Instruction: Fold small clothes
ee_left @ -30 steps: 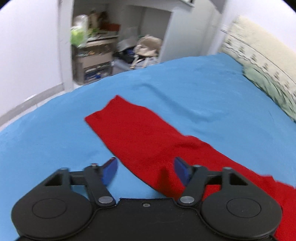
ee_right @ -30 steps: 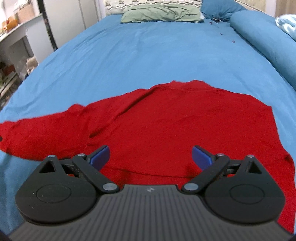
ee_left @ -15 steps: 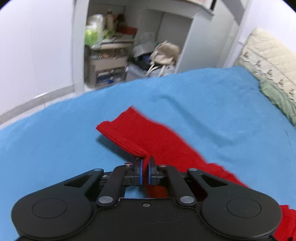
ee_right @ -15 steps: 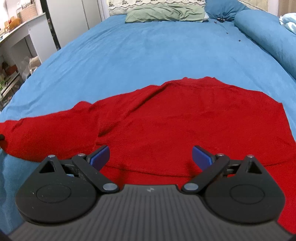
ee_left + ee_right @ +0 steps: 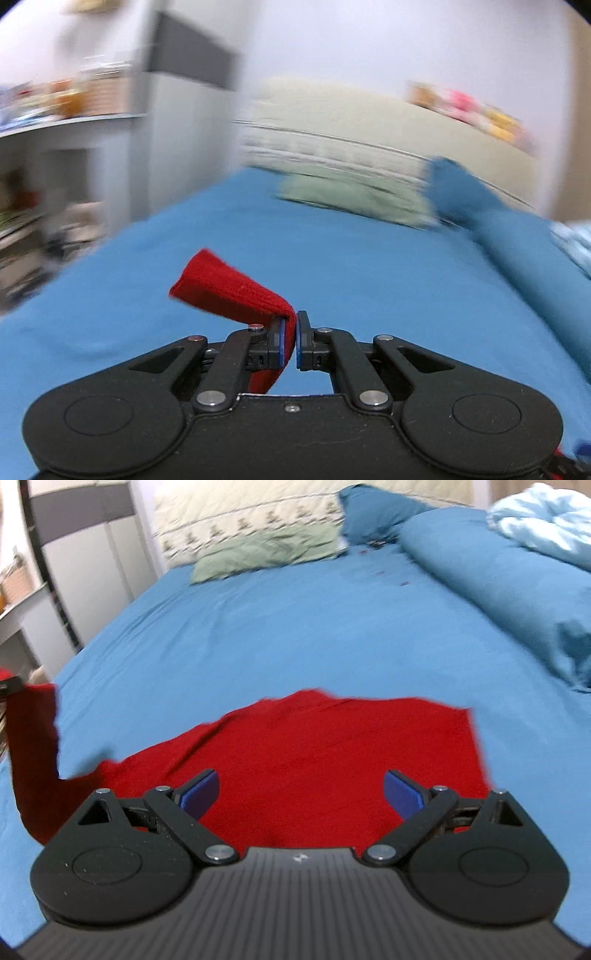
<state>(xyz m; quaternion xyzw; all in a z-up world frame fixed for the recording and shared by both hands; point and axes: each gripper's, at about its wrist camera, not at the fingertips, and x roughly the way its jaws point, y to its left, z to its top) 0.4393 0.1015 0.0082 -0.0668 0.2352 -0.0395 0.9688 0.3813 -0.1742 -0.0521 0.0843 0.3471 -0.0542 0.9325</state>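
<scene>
A red knit top point(image 5: 332, 753) lies spread on the blue bedsheet point(image 5: 295, 627). My left gripper point(image 5: 290, 334) is shut on its sleeve point(image 5: 225, 291) and holds it lifted above the bed; the cuff end sticks out past the fingertips. In the right wrist view the raised sleeve point(image 5: 33, 760) hangs at the far left. My right gripper point(image 5: 301, 794) is open and empty, hovering over the near edge of the top's body.
A green pillow point(image 5: 266, 550) and a cream headboard cushion point(image 5: 243, 513) lie at the head of the bed. A rolled blue duvet point(image 5: 498, 583) runs along the right side. A desk and cabinet point(image 5: 74, 147) stand left of the bed.
My left gripper closed on the sleeve, then lifted it and swung round towards the head of the bed. The right gripper stayed open and shifted slightly.
</scene>
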